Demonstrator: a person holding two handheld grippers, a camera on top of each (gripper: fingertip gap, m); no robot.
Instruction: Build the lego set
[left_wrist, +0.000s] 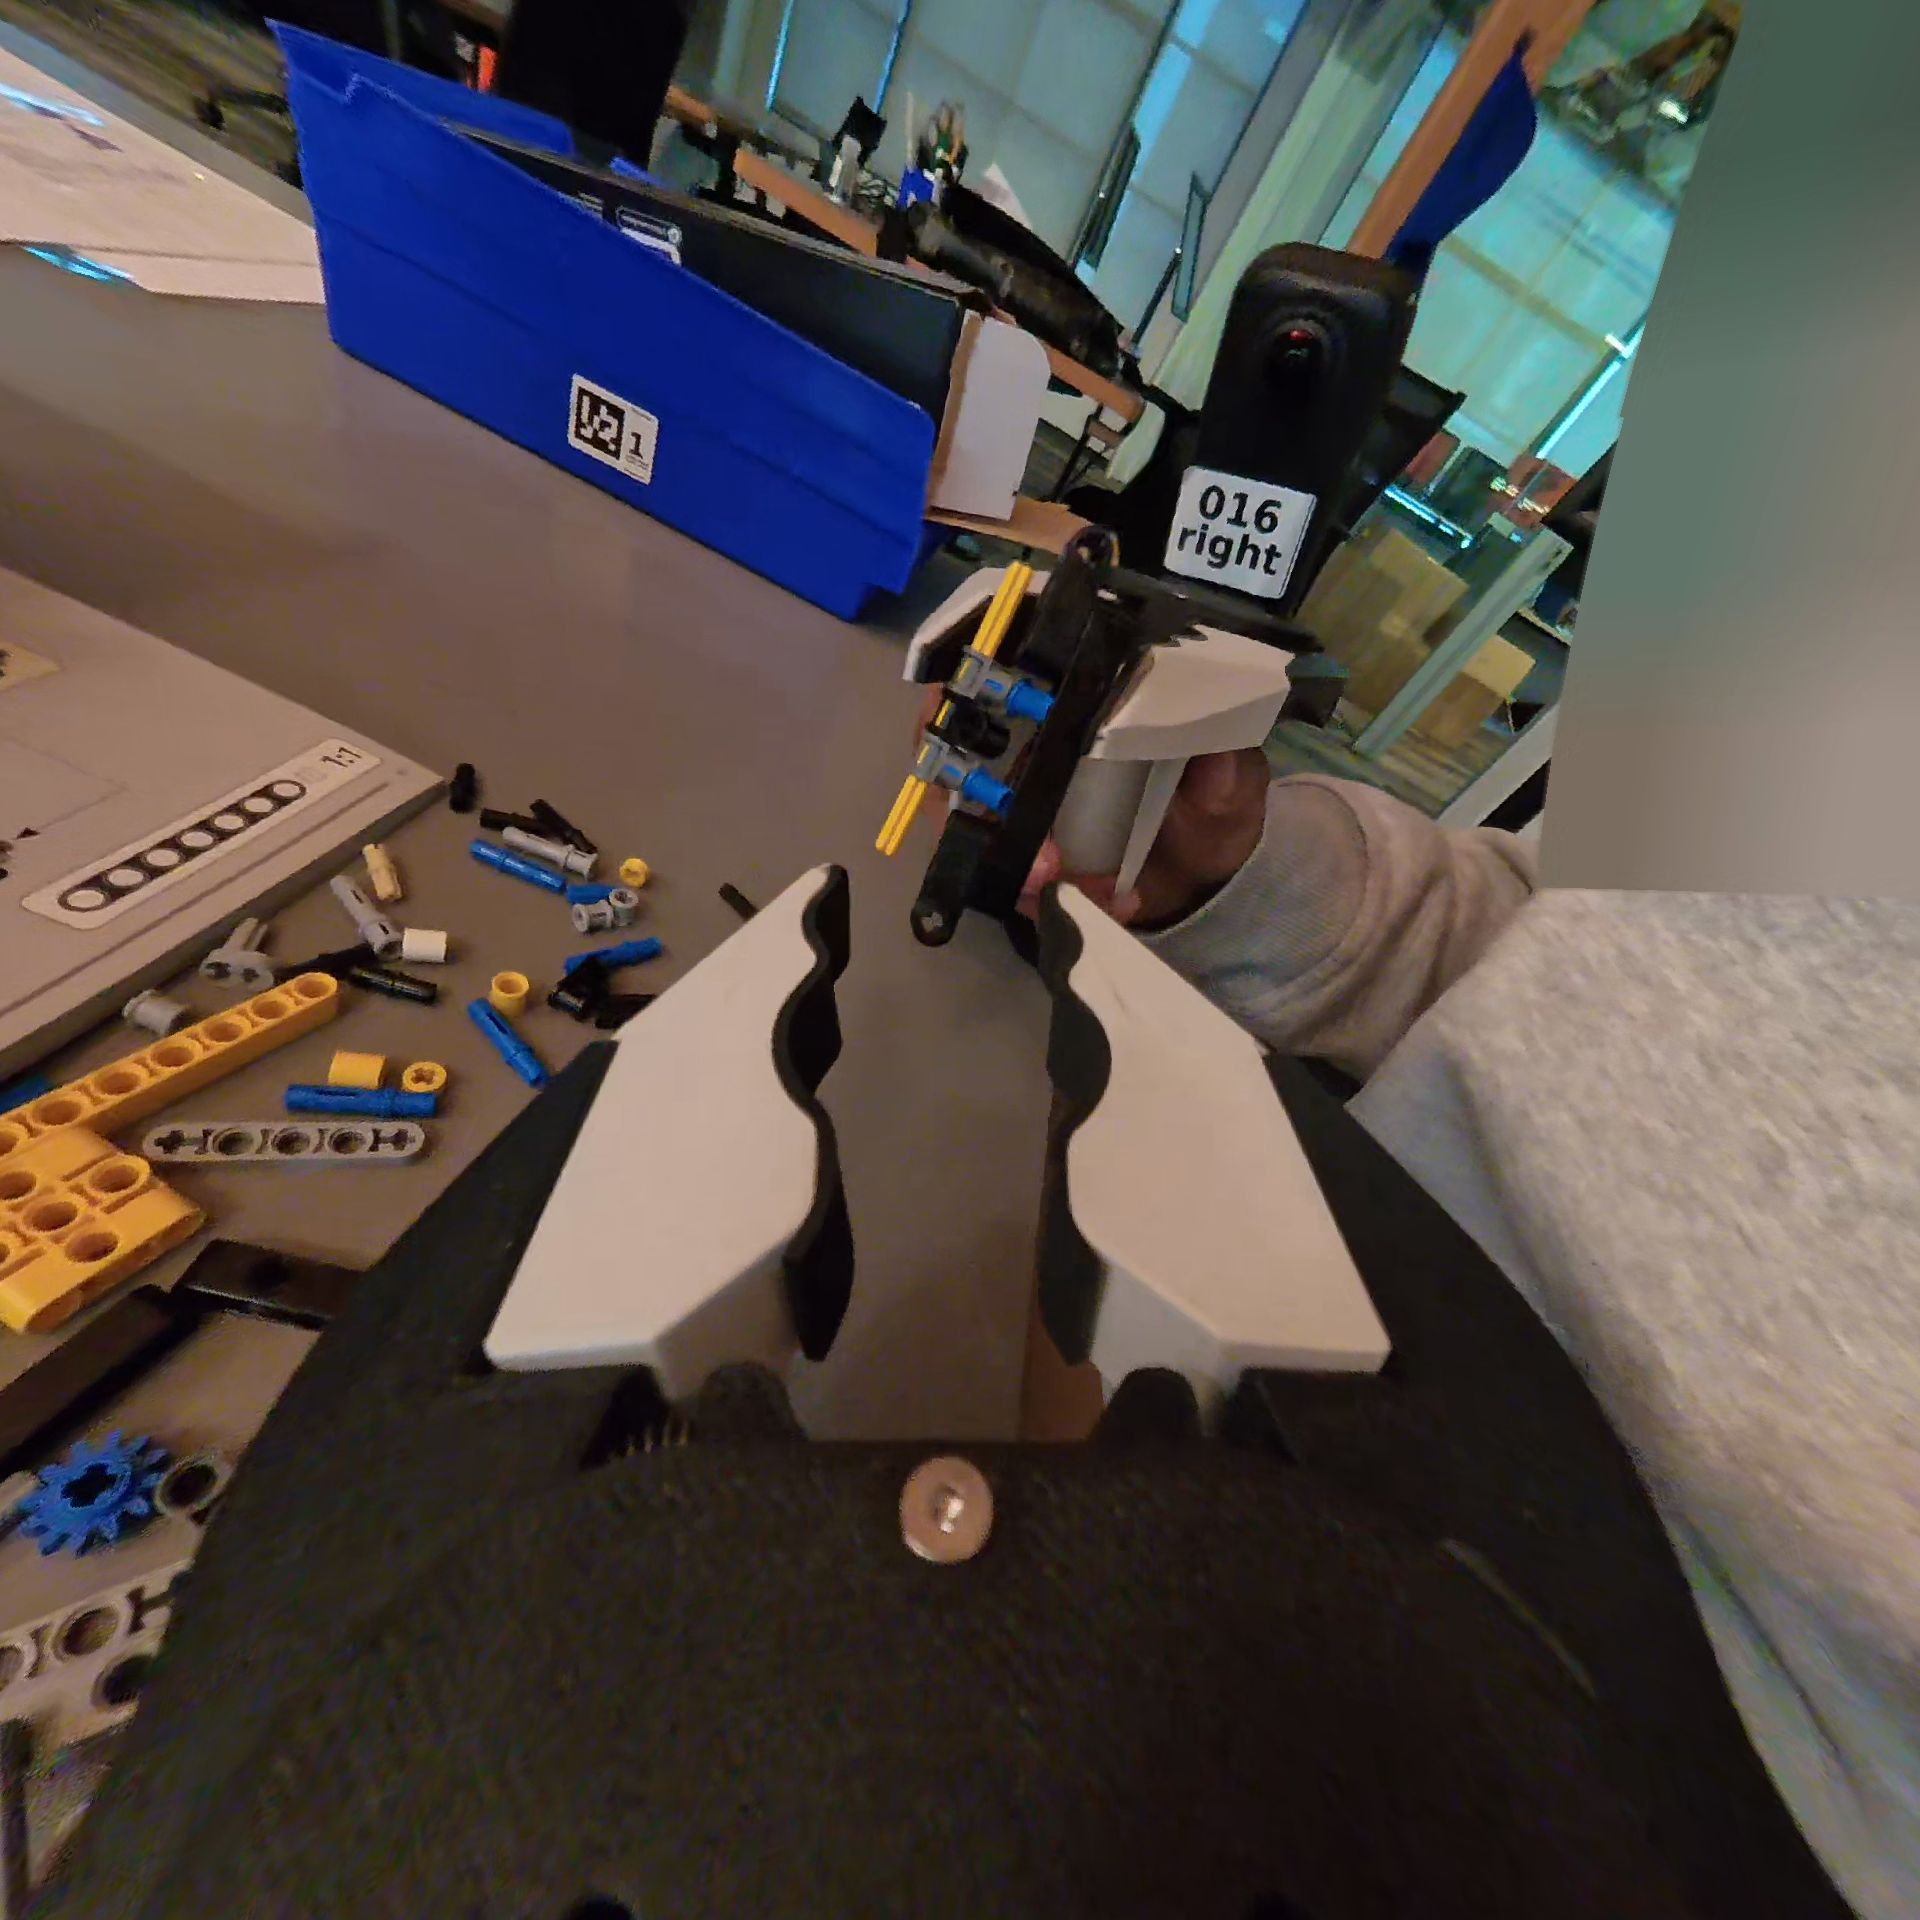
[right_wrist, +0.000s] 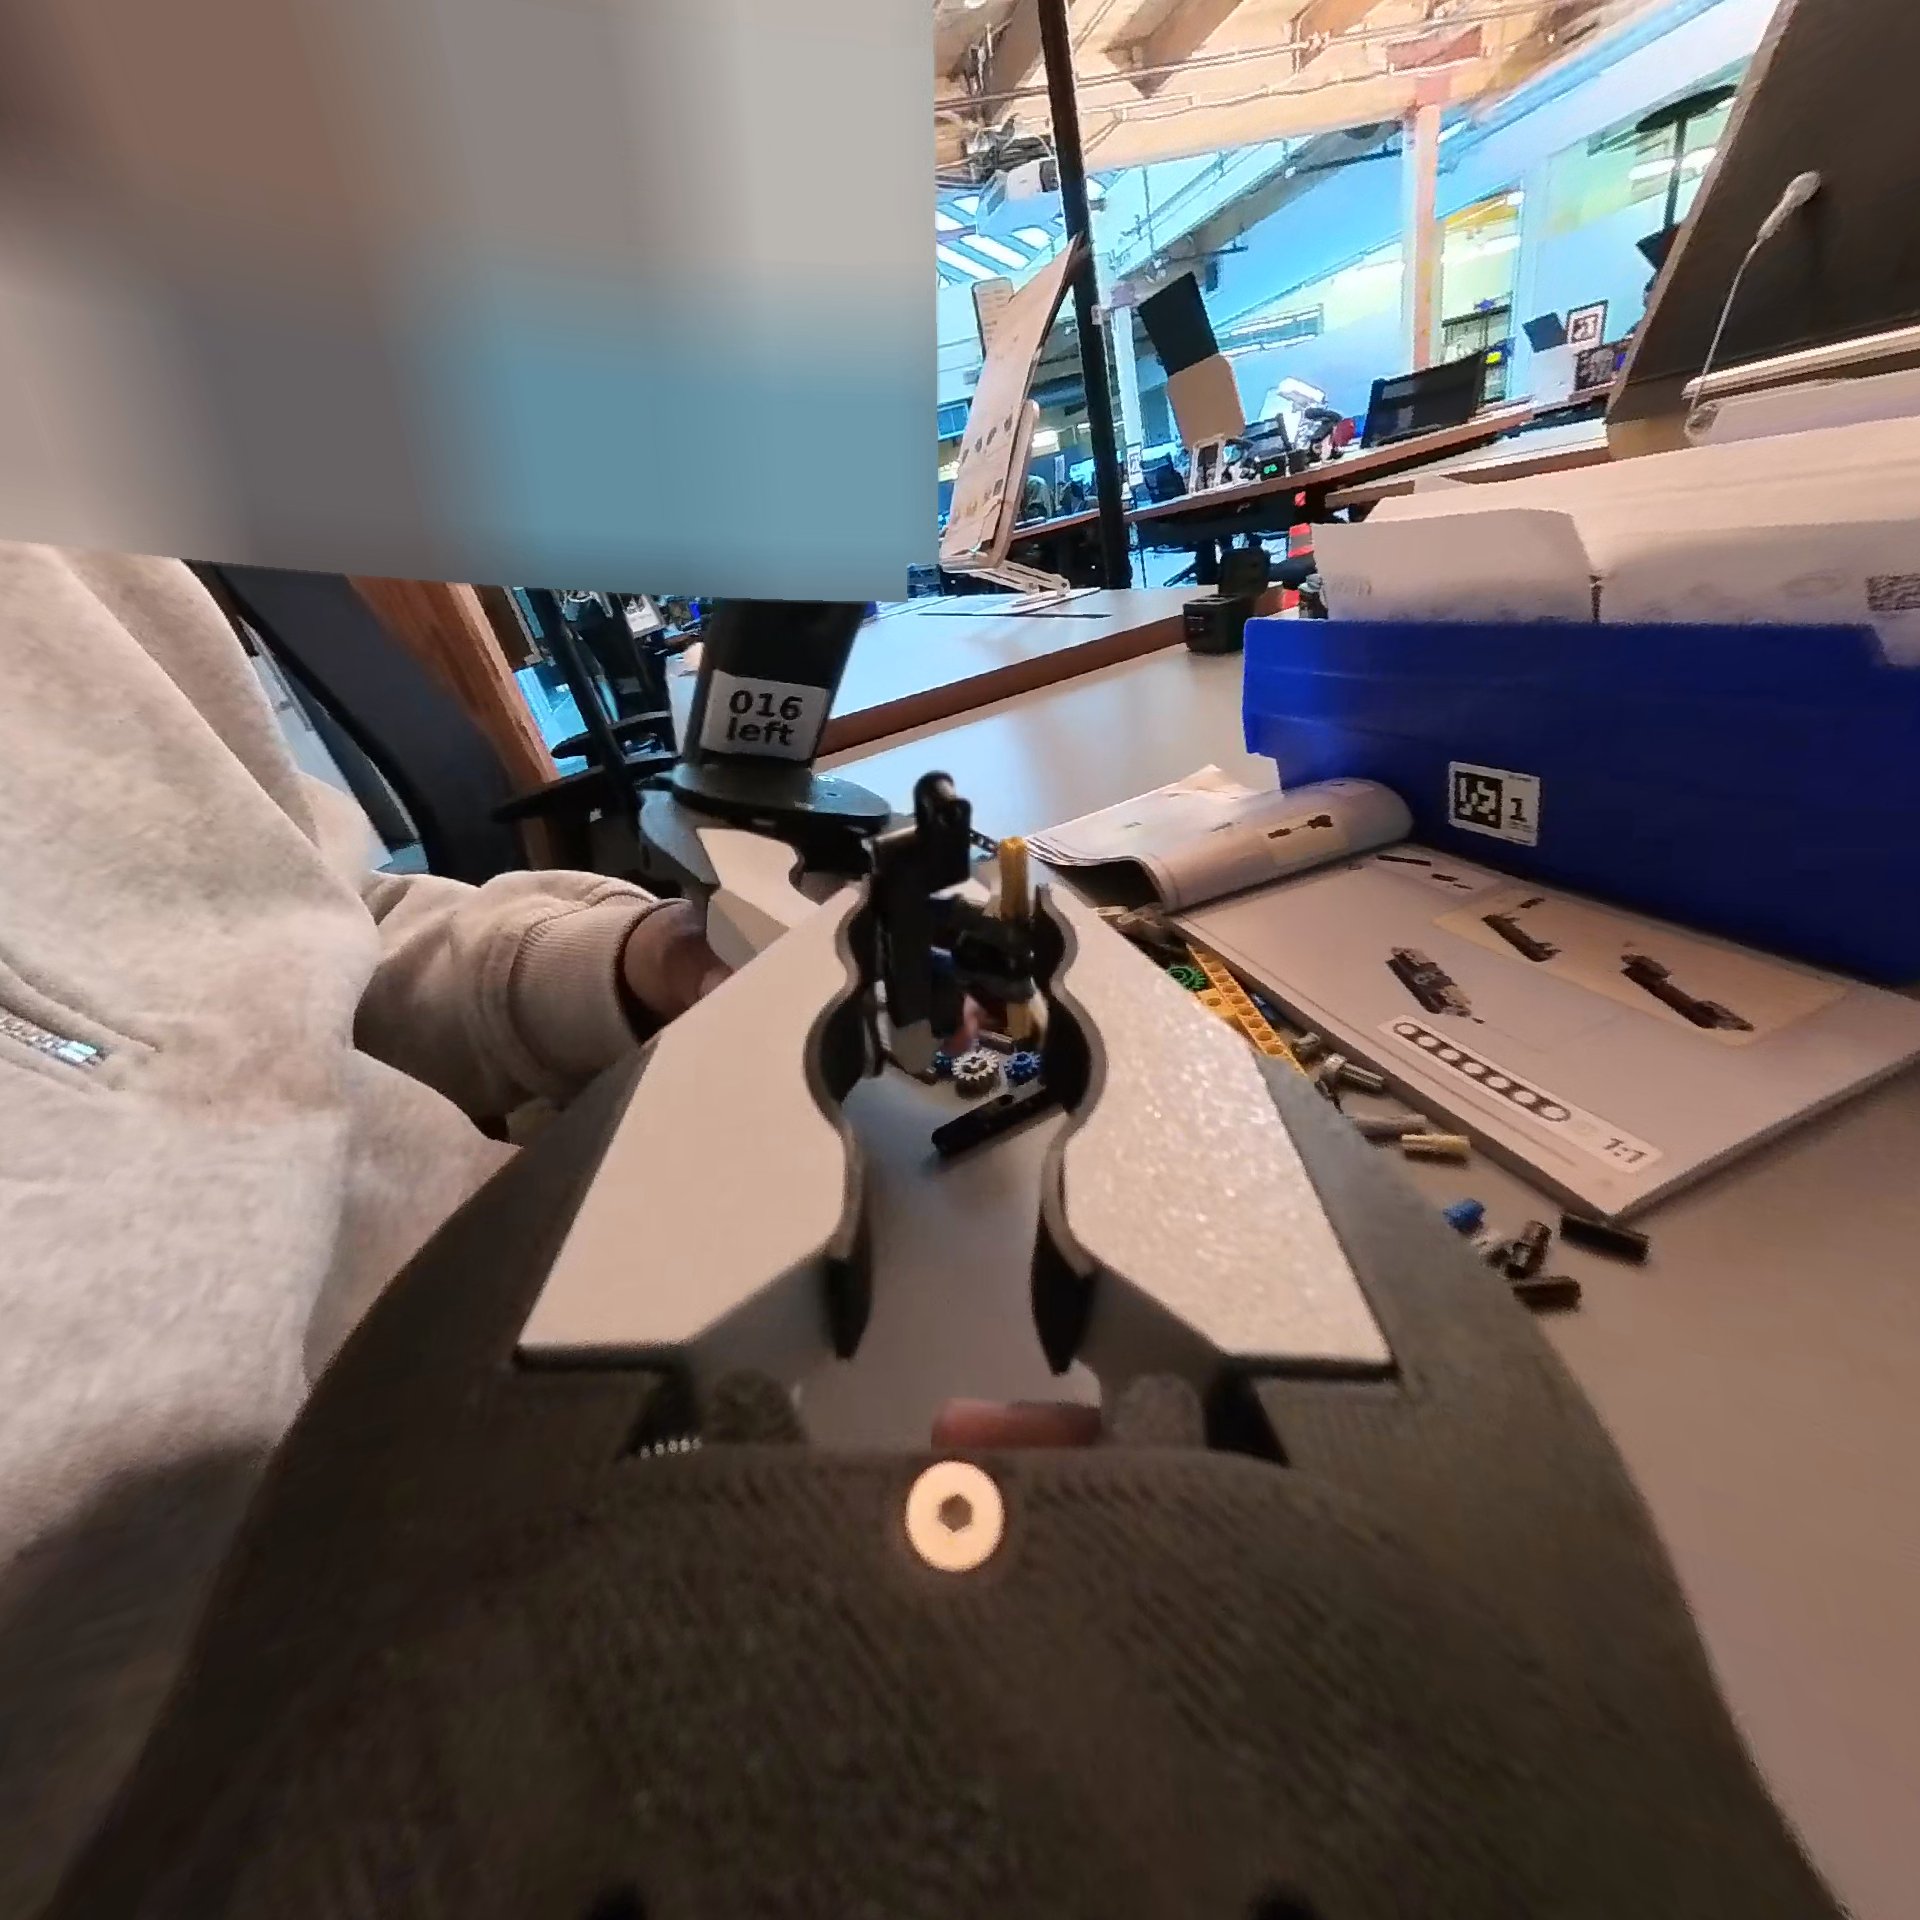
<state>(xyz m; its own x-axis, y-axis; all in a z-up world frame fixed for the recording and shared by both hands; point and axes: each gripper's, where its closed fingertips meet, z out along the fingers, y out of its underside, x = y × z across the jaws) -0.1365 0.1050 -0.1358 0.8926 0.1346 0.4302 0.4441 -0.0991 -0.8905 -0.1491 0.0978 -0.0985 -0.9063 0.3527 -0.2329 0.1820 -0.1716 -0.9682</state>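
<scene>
My right gripper (right_wrist: 956, 914) is shut on a black lego assembly (right_wrist: 914, 935) with a yellow axle (right_wrist: 1016, 883) and blue pins, and holds it upright above the table. In the left wrist view the right gripper (left_wrist: 1023, 707) grips the assembly (left_wrist: 1039, 727) from both sides. My left gripper (left_wrist: 945, 904) is open and empty. The lower end of the black beam (left_wrist: 932, 920) hangs just beyond the left gripper's fingertips, not touching them. The left gripper (right_wrist: 769, 862) also shows behind the assembly in the right wrist view.
Loose parts lie left of the left gripper: a yellow beam (left_wrist: 177, 1060), a yellow frame (left_wrist: 73, 1216), a grey beam (left_wrist: 286, 1143), blue pins, a blue gear (left_wrist: 88, 1496). An open instruction booklet (right_wrist: 1558, 997) and a blue bin (left_wrist: 623, 343) stand behind. A person's sleeve (left_wrist: 1299, 914) is at right. Left and right tips are no more than a few centimetres apart. The blue gear (left_wrist: 88, 1496) is about equally far from each gripper, around 15 cm.
</scene>
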